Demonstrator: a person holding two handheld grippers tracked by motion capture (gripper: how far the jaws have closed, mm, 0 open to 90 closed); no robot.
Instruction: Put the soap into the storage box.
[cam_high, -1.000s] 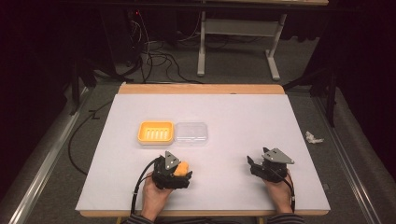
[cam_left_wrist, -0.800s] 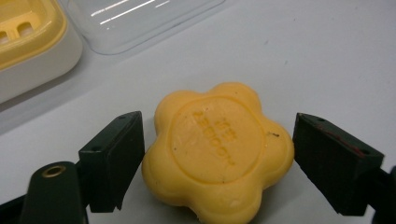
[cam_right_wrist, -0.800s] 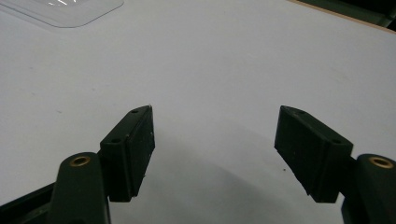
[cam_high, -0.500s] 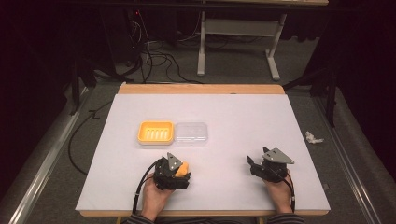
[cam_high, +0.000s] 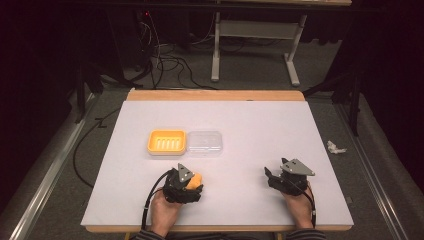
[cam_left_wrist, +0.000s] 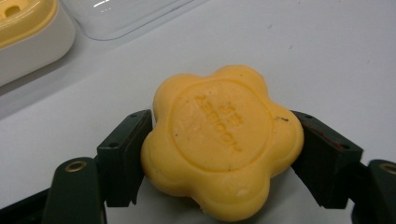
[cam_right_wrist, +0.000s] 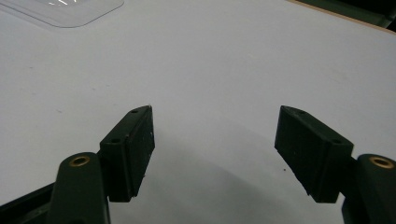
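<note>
A flower-shaped yellow soap bar (cam_left_wrist: 219, 144) sits between the two jaws of my left gripper (cam_left_wrist: 219, 158), both jaws pressed against its sides; from above the soap (cam_high: 194, 179) shows at the left gripper (cam_high: 192, 184) near the table's front edge. A yellow soap dish (cam_high: 166, 142) lies beyond it, with a clear plastic lid (cam_high: 204, 143) touching its right side. My right gripper (cam_high: 270, 177) rests at the front right, jaws wide apart over bare white tabletop (cam_right_wrist: 215, 154).
The white table top (cam_high: 260, 125) has a wooden far edge (cam_high: 215, 95). A crumpled white scrap (cam_high: 335, 147) lies on the floor to the right. Cables and a desk frame stand on the floor beyond the table.
</note>
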